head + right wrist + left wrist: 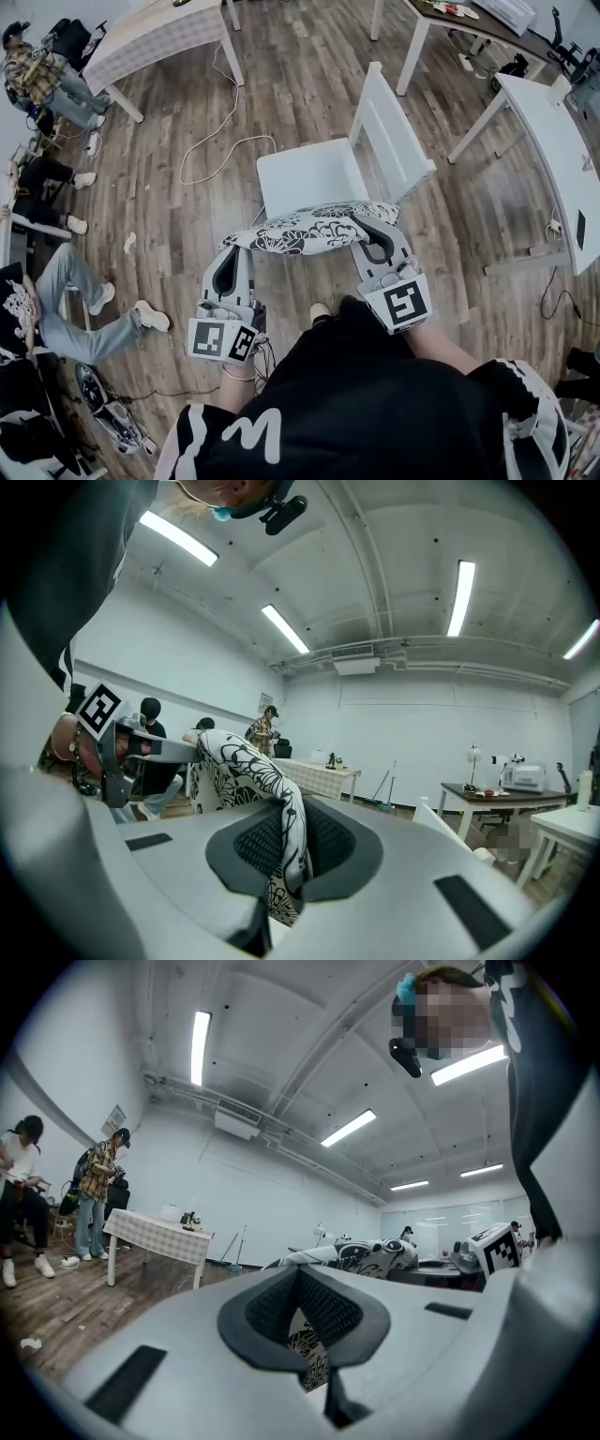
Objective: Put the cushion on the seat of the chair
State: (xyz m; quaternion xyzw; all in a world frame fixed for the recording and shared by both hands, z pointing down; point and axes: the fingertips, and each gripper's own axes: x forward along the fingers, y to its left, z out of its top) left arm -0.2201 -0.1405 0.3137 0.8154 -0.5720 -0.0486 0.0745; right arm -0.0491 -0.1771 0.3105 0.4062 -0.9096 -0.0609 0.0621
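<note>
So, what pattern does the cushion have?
The cushion has a black floral print on white fabric. It shows best in the head view.

Grey left claw [233, 255], right claw [374, 232], black top [375, 398]

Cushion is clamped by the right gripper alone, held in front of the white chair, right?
No. Both grippers clamp the cushion: the left gripper view shows the left gripper shut on its patterned edge too. It is held in front of the white chair.
</note>
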